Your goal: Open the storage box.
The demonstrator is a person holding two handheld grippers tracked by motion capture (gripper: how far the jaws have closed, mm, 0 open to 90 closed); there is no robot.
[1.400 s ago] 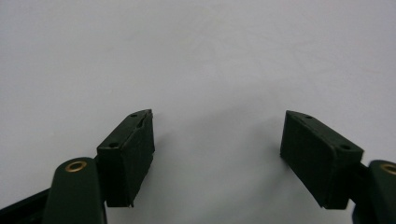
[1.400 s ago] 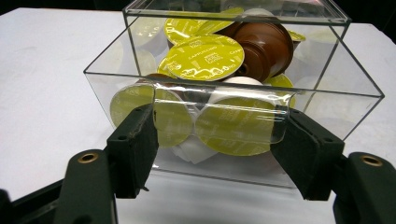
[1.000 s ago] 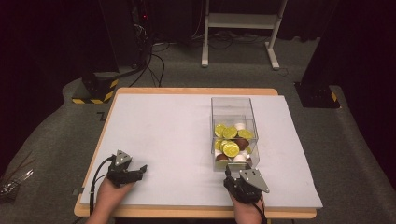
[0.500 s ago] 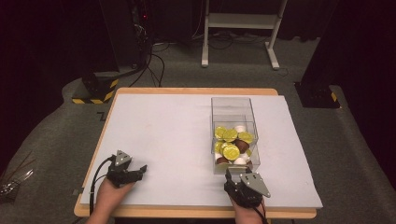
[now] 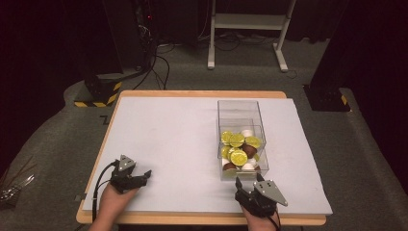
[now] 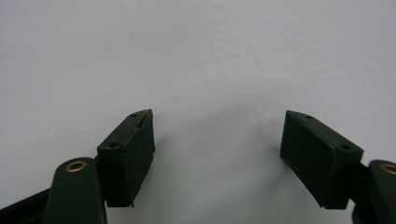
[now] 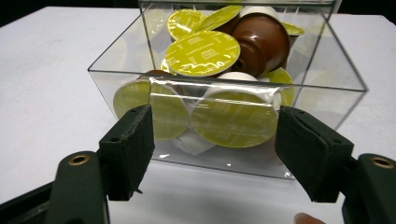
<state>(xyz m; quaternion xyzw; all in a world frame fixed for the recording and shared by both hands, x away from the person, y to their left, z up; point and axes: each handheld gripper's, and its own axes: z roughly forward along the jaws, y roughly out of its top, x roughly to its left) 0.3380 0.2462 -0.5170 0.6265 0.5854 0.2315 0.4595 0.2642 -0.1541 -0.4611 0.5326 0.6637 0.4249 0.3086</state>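
Observation:
A clear plastic box (image 5: 238, 109) stands on the right half of the white mat, its near end heaped with coffee capsules (image 5: 238, 156) that have yellow-green foil lids and brown or white cups. My right gripper (image 5: 248, 182) sits just in front of the box's near wall. In the right gripper view the box (image 7: 224, 158) and capsules (image 7: 203, 53) lie beyond the right gripper (image 7: 215, 149). Its jaws have just been opening and nothing is between them. My left gripper (image 5: 144, 175) rests at the mat's front left, open over bare mat, as the left gripper view shows (image 6: 217, 140).
The white mat (image 5: 168, 130) covers a wooden table (image 5: 192, 94). Beyond the table are dark equipment, cables on the grey floor and a white stand (image 5: 245, 21). A black and yellow striped base (image 5: 98, 94) sits by the far left corner.

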